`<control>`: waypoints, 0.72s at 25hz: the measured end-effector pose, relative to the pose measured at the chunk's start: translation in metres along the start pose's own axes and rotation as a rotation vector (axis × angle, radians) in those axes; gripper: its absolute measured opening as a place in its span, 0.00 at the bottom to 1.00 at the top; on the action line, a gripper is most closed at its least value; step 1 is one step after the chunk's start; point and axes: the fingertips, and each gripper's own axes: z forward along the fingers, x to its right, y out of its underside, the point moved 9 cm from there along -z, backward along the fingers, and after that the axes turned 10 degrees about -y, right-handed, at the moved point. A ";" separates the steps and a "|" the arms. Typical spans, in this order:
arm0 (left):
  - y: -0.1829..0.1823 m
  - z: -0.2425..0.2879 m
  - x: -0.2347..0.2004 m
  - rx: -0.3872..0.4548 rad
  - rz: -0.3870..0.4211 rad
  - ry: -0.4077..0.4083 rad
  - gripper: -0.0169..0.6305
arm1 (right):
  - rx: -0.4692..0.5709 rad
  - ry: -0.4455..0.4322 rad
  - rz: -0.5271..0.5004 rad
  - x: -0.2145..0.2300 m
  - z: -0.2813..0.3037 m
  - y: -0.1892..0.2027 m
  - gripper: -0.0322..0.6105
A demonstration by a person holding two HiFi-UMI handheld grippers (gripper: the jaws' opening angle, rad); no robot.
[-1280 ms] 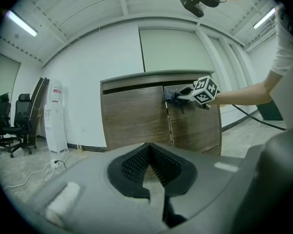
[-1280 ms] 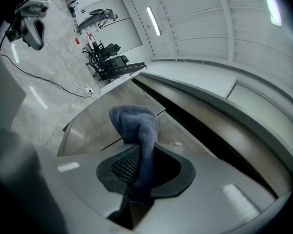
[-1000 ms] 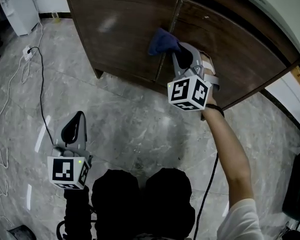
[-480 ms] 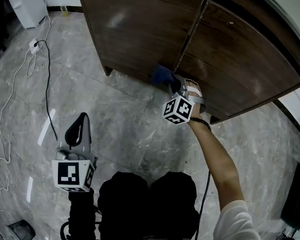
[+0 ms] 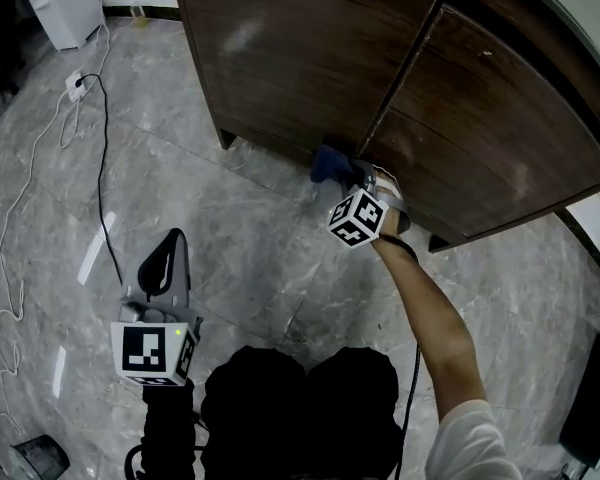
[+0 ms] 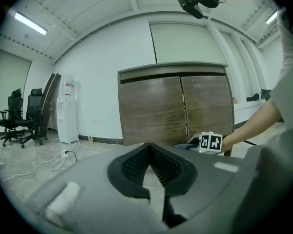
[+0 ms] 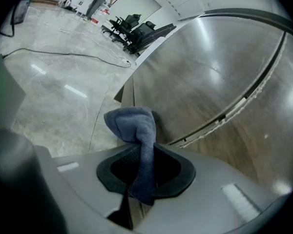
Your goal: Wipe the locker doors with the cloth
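The locker's two dark brown doors [image 5: 310, 58] fill the top of the head view, with the seam between them [image 5: 400, 78] running down to the floor. My right gripper [image 5: 348, 176] is shut on a blue cloth [image 5: 330, 163], which presses against the left door's bottom edge beside the seam. In the right gripper view the cloth [image 7: 136, 128] bunches out past the jaws against the door [image 7: 195, 67]. My left gripper [image 5: 168, 250] hangs low over the floor at the left, shut and holding nothing, well away from the locker [image 6: 176, 106].
A white appliance [image 5: 60, 3] stands at the back left, and a plug and cable [image 5: 95, 138] trail over the grey marble floor. Office chairs [image 6: 19, 118] and a water dispenser [image 6: 68, 108] stand left of the locker. The person's knees [image 5: 300, 398] are below.
My right gripper has dropped with the cloth from the middle of the door down to its bottom edge. The left gripper has stayed about where it was.
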 end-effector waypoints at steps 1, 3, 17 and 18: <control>0.000 0.000 0.000 0.003 -0.003 0.001 0.03 | 0.018 0.013 0.008 0.008 -0.007 -0.007 0.15; -0.001 -0.001 -0.001 0.010 -0.011 0.003 0.03 | 0.057 0.059 -0.003 0.027 -0.024 -0.026 0.15; -0.022 -0.009 -0.023 0.068 -0.027 -0.016 0.03 | 0.233 0.349 -0.070 0.150 -0.157 -0.132 0.16; -0.023 -0.010 -0.025 0.073 -0.025 -0.020 0.03 | 0.241 0.368 -0.079 0.157 -0.165 -0.139 0.16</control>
